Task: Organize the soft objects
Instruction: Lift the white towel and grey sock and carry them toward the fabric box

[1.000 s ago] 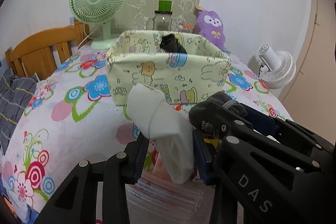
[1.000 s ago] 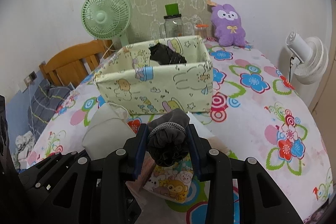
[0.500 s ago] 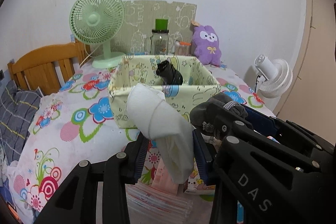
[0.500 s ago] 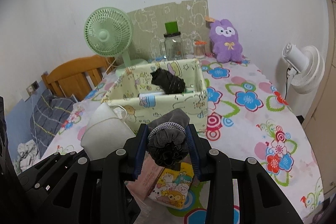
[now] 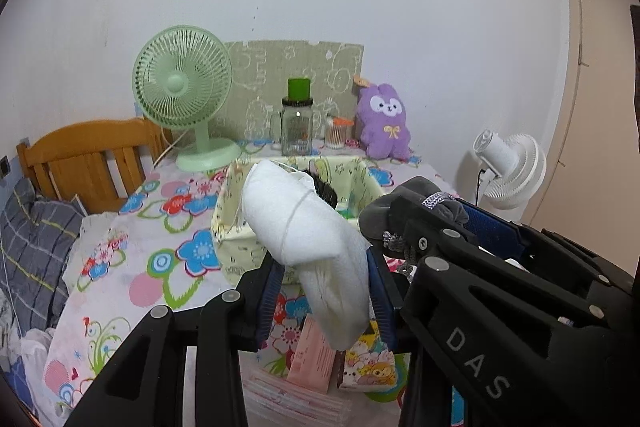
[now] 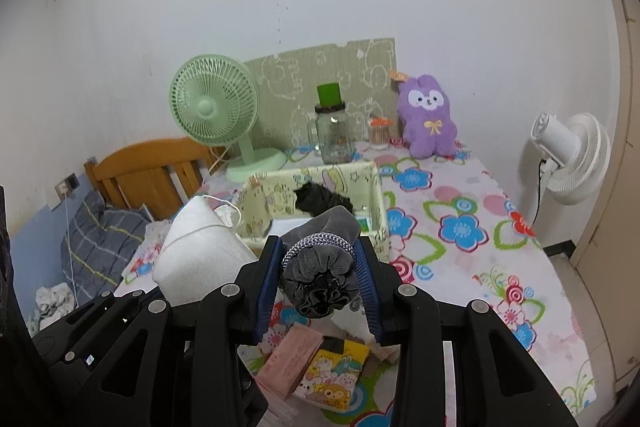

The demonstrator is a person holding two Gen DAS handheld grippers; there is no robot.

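My left gripper (image 5: 324, 291) is shut on a white drawstring pouch (image 5: 308, 239), held above the floral table; the pouch also shows in the right wrist view (image 6: 200, 255). My right gripper (image 6: 318, 283) is shut on a grey velvet drawstring pouch (image 6: 320, 267), which shows in the left wrist view (image 5: 408, 211) to the right of the white one. A pale yellow cartoon-print fabric box (image 6: 376, 187) stands ahead of both grippers and holds a black soft item (image 6: 320, 199). The box shows in the left wrist view (image 5: 228, 211), partly hidden behind the white pouch.
A green desk fan (image 6: 212, 107), a glass jar with a green lid (image 6: 332, 135) and a purple plush (image 6: 428, 119) stand at the back. A white fan (image 6: 572, 155) is at the right. Pink packets (image 6: 292, 355) and a cartoon box (image 6: 336, 375) lie below the grippers.
Both grippers have risen and drawn back from the fabric box with their pouches still held; the box now looks smaller and lower, and its inside shows.
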